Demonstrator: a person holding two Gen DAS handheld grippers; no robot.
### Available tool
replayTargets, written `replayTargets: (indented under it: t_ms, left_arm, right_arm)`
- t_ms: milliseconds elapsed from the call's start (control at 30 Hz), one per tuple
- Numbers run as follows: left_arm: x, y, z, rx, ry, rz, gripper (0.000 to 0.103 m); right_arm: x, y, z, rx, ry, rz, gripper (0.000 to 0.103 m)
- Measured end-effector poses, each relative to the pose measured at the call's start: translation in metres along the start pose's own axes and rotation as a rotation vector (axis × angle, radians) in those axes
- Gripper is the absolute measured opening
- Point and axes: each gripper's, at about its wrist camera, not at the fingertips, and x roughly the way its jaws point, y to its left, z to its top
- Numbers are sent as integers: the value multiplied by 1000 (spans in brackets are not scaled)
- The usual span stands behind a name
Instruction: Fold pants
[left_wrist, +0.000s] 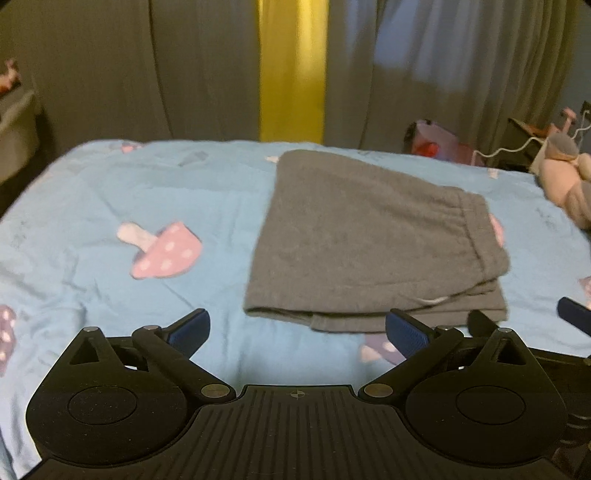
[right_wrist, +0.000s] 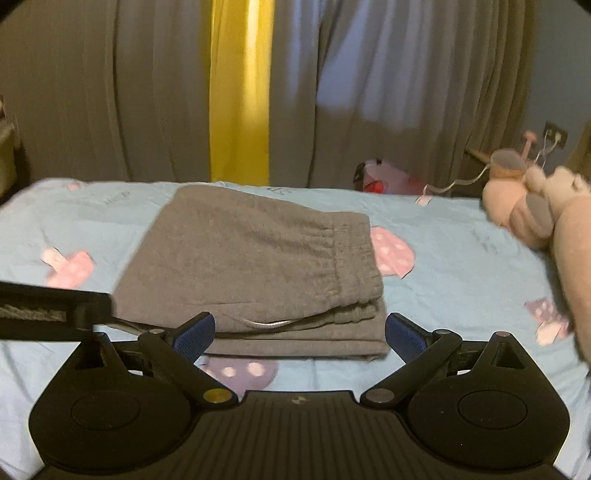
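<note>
We hold the left gripper (left_wrist: 297, 328) and right gripper (right_wrist: 300, 334) spread and empty just short of the folded grey pants (right_wrist: 251, 266) mid-bed, where a careless nudge could slide the stacked layers apart.

A light-blue bedsheet with pink mushroom prints (right_wrist: 461, 266) covers the bed; grey curtains (right_wrist: 110, 92) hang behind, a pink plush toy (right_wrist: 524, 218) at its right edge.

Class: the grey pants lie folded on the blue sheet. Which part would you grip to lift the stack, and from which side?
Grip the near edge of the grey pants, where the layers stack, coming in low from the front. The right gripper, open, already straddles that edge. The waistband side looks bulkier and looser, probably a worse hold.
</note>
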Motion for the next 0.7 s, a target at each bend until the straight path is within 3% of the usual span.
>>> replayTargets:
  t_ms: [233, 467, 700]
  left_arm:
    - [26, 2, -1, 28, 36, 15, 103]
    - [50, -11, -6, 124, 71, 7, 103]
    - [64, -2, -8, 106, 80, -10, 103]
  right_arm:
    - [34, -13, -5, 66, 77, -6, 99]
    - [52, -16, -10, 78, 106, -12, 99]
    - [67, -16, -11, 87, 136, 2, 99]
